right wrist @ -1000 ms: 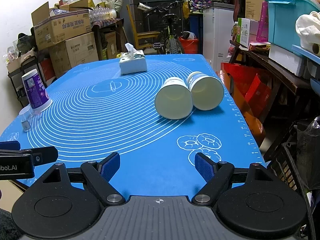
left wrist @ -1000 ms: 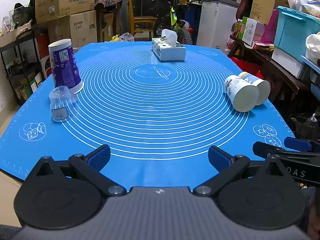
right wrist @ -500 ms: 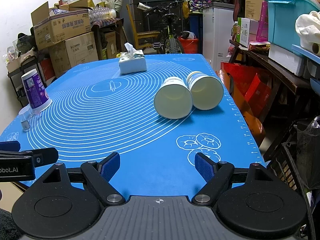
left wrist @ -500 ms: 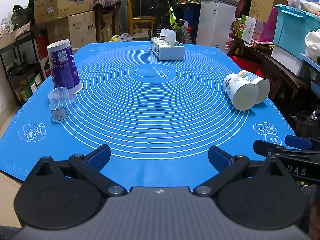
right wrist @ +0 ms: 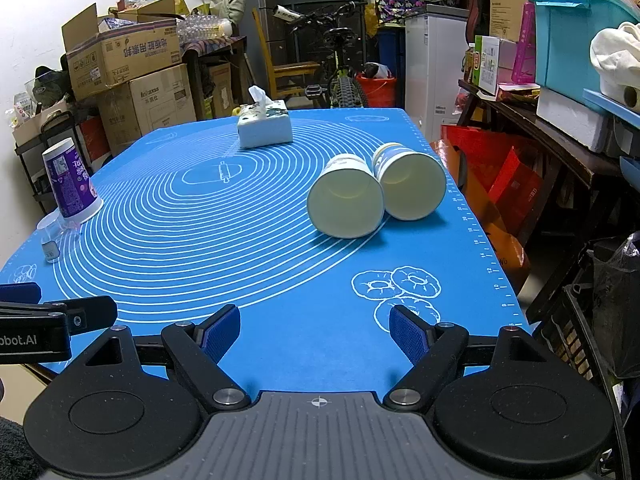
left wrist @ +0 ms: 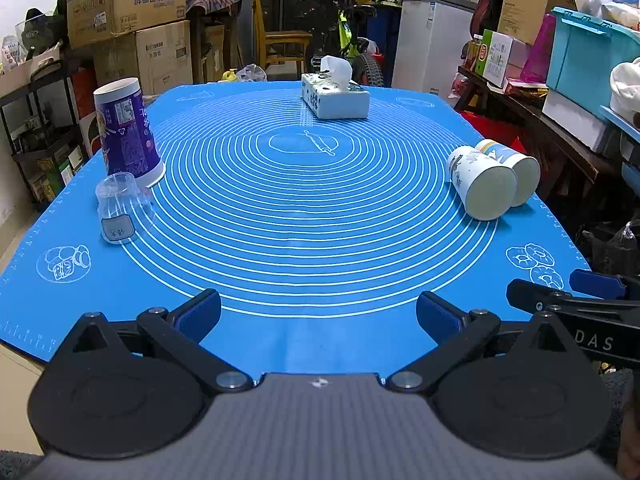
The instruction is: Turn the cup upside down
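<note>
Two white paper cups lie on their sides, touching, on the blue mat's right side: the nearer cup (right wrist: pixel 345 206) (left wrist: pixel 480 184) and the farther cup (right wrist: pixel 410 184) (left wrist: pixel 516 168), mouths toward me. A purple paper cup (left wrist: pixel 126 130) (right wrist: pixel 71 184) stands upside down at the left, with a small clear plastic cup (left wrist: pixel 120 208) (right wrist: pixel 52 236) upside down in front of it. My left gripper (left wrist: pixel 318 314) is open and empty over the mat's near edge. My right gripper (right wrist: pixel 316 330) is open and empty, well short of the white cups.
A tissue box (left wrist: pixel 335 98) (right wrist: pixel 265 130) stands at the far middle of the blue mat (left wrist: pixel 304 208). Cardboard boxes (left wrist: pixel 136 28) are stacked beyond the left edge. Shelves with bins (right wrist: pixel 580 52) and red bags (right wrist: pixel 492 168) crowd the right side.
</note>
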`<action>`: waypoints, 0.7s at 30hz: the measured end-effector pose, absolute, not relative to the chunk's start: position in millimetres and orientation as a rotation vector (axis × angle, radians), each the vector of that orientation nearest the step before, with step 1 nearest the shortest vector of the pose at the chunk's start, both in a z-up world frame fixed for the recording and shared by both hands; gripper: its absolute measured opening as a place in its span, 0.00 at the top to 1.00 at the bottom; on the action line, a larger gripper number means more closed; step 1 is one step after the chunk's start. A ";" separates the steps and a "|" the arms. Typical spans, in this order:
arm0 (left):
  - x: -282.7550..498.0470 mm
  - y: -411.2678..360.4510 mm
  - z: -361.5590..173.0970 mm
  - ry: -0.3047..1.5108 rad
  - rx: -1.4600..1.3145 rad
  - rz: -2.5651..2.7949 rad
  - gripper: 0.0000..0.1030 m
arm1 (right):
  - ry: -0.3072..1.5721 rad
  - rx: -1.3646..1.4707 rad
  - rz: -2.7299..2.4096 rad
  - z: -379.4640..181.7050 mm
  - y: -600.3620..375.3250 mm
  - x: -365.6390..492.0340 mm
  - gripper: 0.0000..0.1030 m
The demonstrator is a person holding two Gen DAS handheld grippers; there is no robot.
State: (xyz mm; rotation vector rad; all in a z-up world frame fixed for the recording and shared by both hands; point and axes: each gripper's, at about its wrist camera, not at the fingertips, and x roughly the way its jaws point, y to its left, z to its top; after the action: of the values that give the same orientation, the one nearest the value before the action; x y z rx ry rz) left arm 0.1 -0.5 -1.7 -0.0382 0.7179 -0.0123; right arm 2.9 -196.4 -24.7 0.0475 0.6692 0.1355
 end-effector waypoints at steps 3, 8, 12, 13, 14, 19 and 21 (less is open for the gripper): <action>0.2 -0.6 -1.6 0.717 -0.036 -0.013 0.00 | 0.670 0.047 0.136 -24.4 -196.3 3.1 0.18; 0.2 -0.8 -1.6 0.718 -0.036 -0.012 0.00 | 0.670 0.047 0.136 -24.1 -196.3 3.3 0.18; 0.2 -0.8 -1.7 0.717 -0.036 -0.012 0.00 | 0.670 0.047 0.136 -24.1 -196.2 3.2 0.18; 0.1 -0.8 -1.7 0.717 -0.036 -0.013 0.00 | 0.669 0.047 0.136 -24.1 -196.2 3.2 0.18; 0.2 -0.6 -1.7 0.717 -0.036 -0.013 0.00 | 0.669 0.046 0.135 -24.2 -196.3 3.1 0.18; 0.9 -1.8 -0.5 0.719 -0.034 -0.011 0.00 | 0.670 0.046 0.136 -23.8 -195.7 3.2 0.18; 0.9 -2.2 -0.1 0.718 -0.032 -0.012 0.00 | 0.669 0.046 0.135 -24.0 -195.9 3.4 0.18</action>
State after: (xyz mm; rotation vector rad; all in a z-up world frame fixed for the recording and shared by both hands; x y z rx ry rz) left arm 0.9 -2.2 -0.1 -0.0316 0.7177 -0.0118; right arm 3.4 -195.9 -24.0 0.0462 0.6693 0.1353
